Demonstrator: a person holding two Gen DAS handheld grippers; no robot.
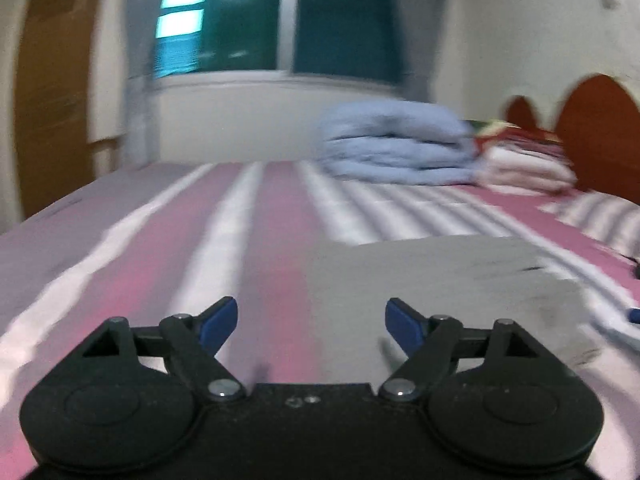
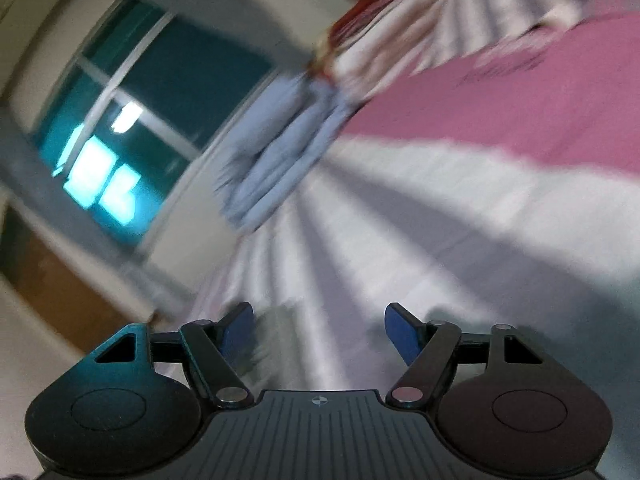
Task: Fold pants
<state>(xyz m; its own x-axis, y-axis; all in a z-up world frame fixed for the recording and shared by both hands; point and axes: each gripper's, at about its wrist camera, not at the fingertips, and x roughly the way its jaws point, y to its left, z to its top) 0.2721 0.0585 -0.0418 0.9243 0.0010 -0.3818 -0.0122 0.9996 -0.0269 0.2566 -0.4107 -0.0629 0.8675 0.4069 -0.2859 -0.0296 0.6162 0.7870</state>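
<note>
Here the left gripper [image 1: 311, 320] sits at the bottom centre of its view with its blue-padded jaws spread wide and nothing between them, low over a bed sheet [image 1: 160, 248] striped in pink, lilac and white. The pants [image 1: 432, 276] — a flat grey piece of cloth, blurred — lie on that sheet in the lower right of the frame, just ahead of the right-hand finger and partly behind it. Further back, right of centre, a folded light-blue quilt [image 1: 396, 144] is stacked on the bed, touching a pile of white and red bedding [image 1: 524, 164] beside a rounded brown headboard [image 1: 596, 128] at the right edge. A teal-glazed window [image 1: 280, 20] fills the upper middle, and a wooden door [image 1: 52, 92] stands at the left. In the right wrist view everything is tilted and smeared: the right gripper [image 2: 319, 330] also has its jaws spread and empty, over the white and lilac stripes of the sheet [image 2: 400, 240]. The quilt [image 2: 280, 148] runs diagonally through the centre, the window [image 2: 140, 120] is at the left — no grey cloth can be made out in this view.
</note>
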